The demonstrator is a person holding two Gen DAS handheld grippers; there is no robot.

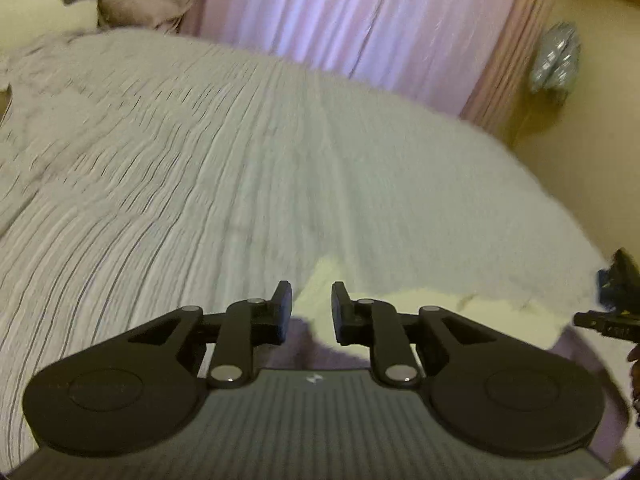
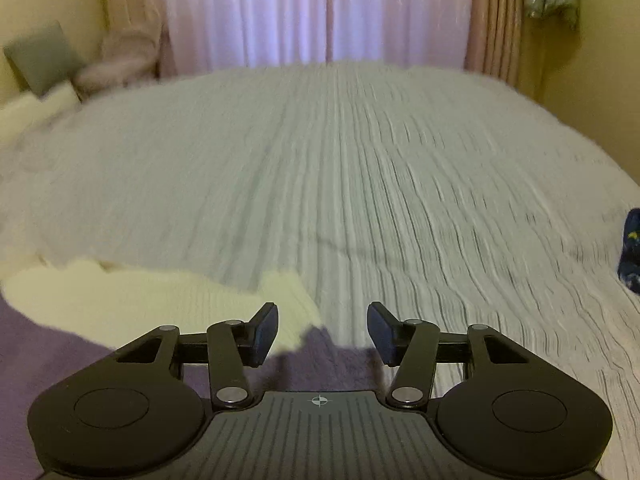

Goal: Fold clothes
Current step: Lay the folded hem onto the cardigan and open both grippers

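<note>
Two grippers, both empty. Left wrist view: left gripper [image 1: 311,310] jaws parted, above cream garment [image 1: 440,308] and purple garment [image 1: 316,354] on bedspread [image 1: 240,160]. Right wrist view: right gripper [image 2: 322,330] jaws wide apart over purple garment [image 2: 332,364]; cream garment [image 2: 140,300] lies left.

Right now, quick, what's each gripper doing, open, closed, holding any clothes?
Left gripper: open, holding nothing, above the cream garment.
Right gripper: open, holding nothing, at the purple garment's edge.
</note>
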